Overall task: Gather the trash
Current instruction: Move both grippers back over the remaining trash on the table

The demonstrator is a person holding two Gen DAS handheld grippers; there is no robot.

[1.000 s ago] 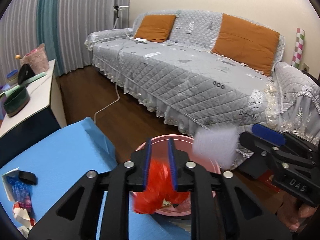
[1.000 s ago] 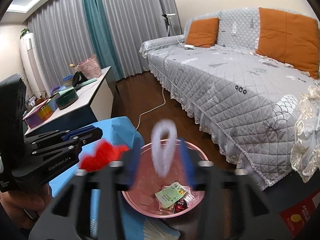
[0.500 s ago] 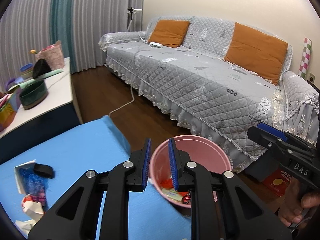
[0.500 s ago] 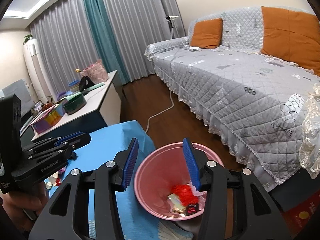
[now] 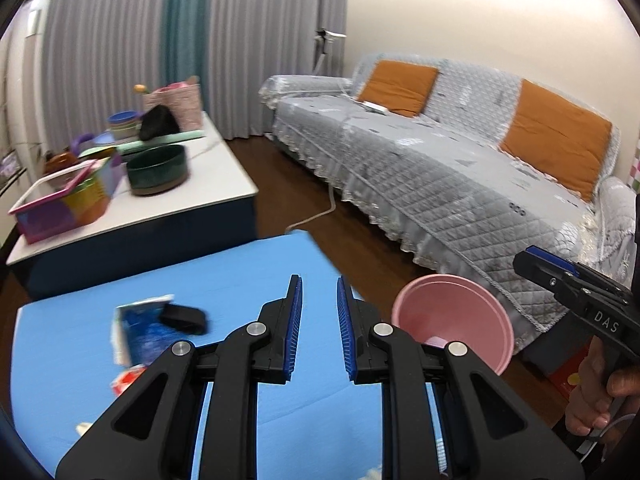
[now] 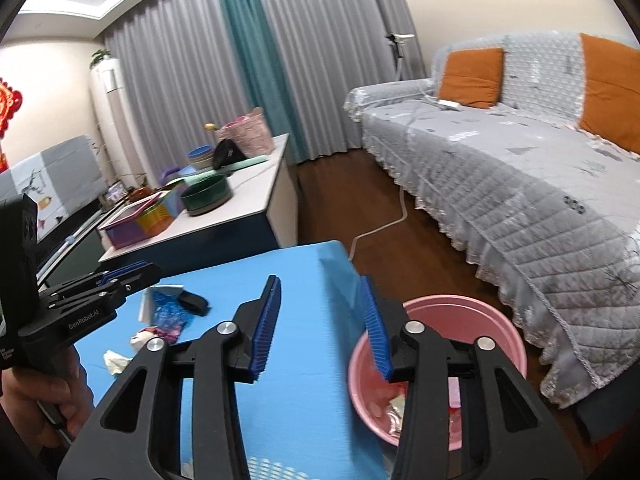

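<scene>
The pink bin [image 5: 452,312] stands on the floor by the blue table's [image 5: 200,280] right corner, with wrappers in its bottom [image 6: 394,400]. On the table lie a blue wrapper [image 5: 140,336], a black object [image 5: 182,318], a red-and-white scrap [image 5: 128,380] and a white crumpled piece [image 6: 114,360]. My left gripper [image 5: 319,282] hovers over the table right of that litter, open by a narrow gap and empty. My right gripper [image 6: 319,280] hangs over the table corner left of the bin [image 6: 440,308]; its jaws are closing with nothing between them.
A grey-covered sofa [image 5: 460,168] with orange cushions runs along the right. A low white cabinet [image 5: 224,184] behind the table carries a green bowl [image 5: 158,168] and coloured baskets. A white cable [image 5: 316,216] lies on the wood floor between them.
Both grippers have swung left from above the bin to over the blue table. The red scrap and the white piece fell into the bin. The right jaws have narrowed.
</scene>
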